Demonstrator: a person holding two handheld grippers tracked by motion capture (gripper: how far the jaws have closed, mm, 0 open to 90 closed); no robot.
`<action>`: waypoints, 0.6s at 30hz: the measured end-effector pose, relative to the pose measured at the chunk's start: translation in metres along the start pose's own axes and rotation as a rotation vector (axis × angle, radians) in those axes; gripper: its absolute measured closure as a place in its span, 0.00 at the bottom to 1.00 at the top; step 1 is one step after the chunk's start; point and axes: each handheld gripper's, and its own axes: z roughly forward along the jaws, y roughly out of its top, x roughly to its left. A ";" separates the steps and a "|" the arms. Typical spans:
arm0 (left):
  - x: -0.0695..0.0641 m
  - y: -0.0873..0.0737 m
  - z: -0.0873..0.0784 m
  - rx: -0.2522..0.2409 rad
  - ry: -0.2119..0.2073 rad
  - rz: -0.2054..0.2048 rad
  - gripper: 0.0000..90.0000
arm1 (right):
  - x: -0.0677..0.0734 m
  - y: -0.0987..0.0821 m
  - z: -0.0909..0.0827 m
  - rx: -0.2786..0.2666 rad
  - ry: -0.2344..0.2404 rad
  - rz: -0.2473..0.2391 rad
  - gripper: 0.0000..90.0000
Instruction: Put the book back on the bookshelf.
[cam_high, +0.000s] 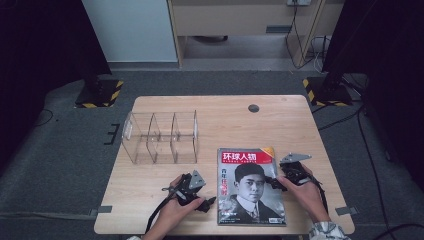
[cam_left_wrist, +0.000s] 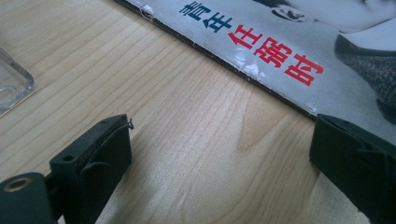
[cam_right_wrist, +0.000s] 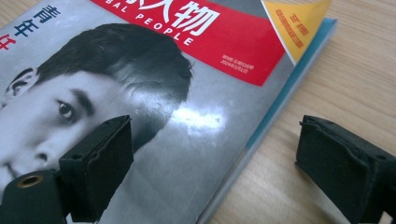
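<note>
Glossy mag w/ red title band and b&w portrait cover (cam_high: 251, 186) lying flat on light wooden table (cam_high: 220, 107), near front edge, right of centre, title end away from person. Clear acrylic organiser w/ three compartments (cam_high: 160, 137) behind and left of mag, apart from it. Left gripper (cam_high: 196, 184) just beside mag's left edge, resting low on tabletop; jaws wide apart, nothing between but bare wood, right jaw over mag's edge in left gripper view (cam_left_wrist: 280, 56). Right gripper (cam_high: 276, 182) at mag's right edge, mid-height; jaws wide apart, straddling that edge in right gripper view (cam_right_wrist: 187, 130), one jaw over cover, other over wood. Yellow corner flap (cam_right_wrist: 296, 21) at mag's top corner.
</note>
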 end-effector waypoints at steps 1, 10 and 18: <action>0.000 0.000 0.000 0.000 0.000 0.000 0.05 | 0.000 0.001 0.001 0.008 0.005 0.004 0.12; -0.001 0.000 0.001 0.000 -0.006 0.006 0.05 | -0.005 0.008 0.008 0.003 0.002 -0.016 0.11; -0.008 0.015 -0.001 -0.087 -0.015 -0.002 0.16 | -0.012 0.016 0.014 0.009 -0.006 -0.004 0.10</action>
